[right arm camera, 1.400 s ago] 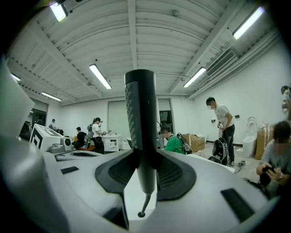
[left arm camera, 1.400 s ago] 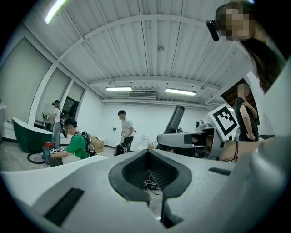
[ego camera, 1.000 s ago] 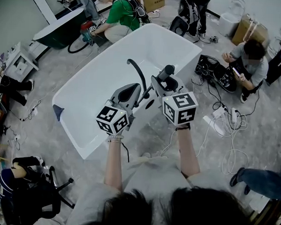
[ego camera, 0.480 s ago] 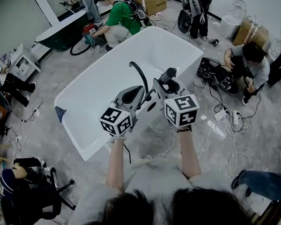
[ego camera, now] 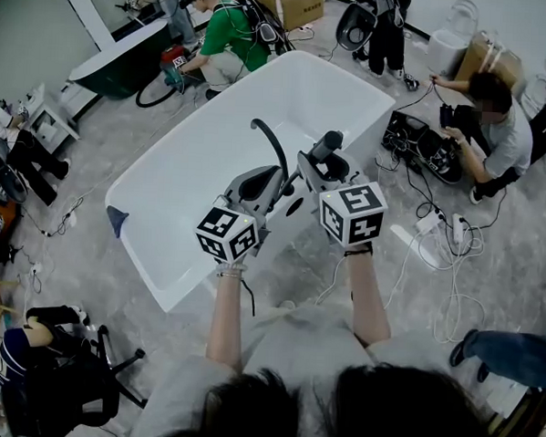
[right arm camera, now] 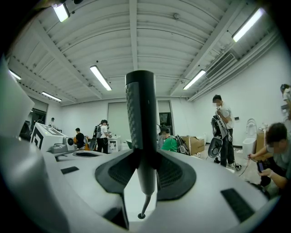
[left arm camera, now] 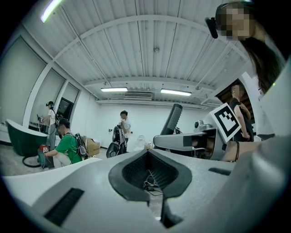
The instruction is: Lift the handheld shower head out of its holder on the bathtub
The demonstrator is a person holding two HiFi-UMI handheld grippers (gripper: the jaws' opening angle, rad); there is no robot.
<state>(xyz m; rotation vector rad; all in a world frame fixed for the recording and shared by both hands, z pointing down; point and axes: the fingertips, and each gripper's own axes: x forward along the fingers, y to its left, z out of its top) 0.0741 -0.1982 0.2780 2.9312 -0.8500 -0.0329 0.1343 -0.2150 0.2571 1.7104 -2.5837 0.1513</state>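
Note:
The handheld shower head (ego camera: 326,145) is a dark textured wand. It stands upright between the jaws of my right gripper (ego camera: 320,162), which is shut on its handle, above the white bathtub (ego camera: 165,194). In the right gripper view the shower head (right arm camera: 141,118) rises straight up from the pads, with its thin hose end below. My left gripper (ego camera: 277,182) hangs beside it at the same height, its jaws shut with nothing between them. In the left gripper view, the left gripper (left arm camera: 149,175) shows only a narrow slit, and the shower head (left arm camera: 173,119) stands to the right. The holder is hidden under the grippers.
A black curved faucet spout (ego camera: 272,144) arches over the tub just beyond the grippers. Several people sit or stand around the tub, one in a green shirt (ego camera: 226,32) at the far end. Cables and power strips (ego camera: 432,235) lie on the floor to the right.
Both grippers and the shower head keep their places. Only the people in the background have shifted a little.

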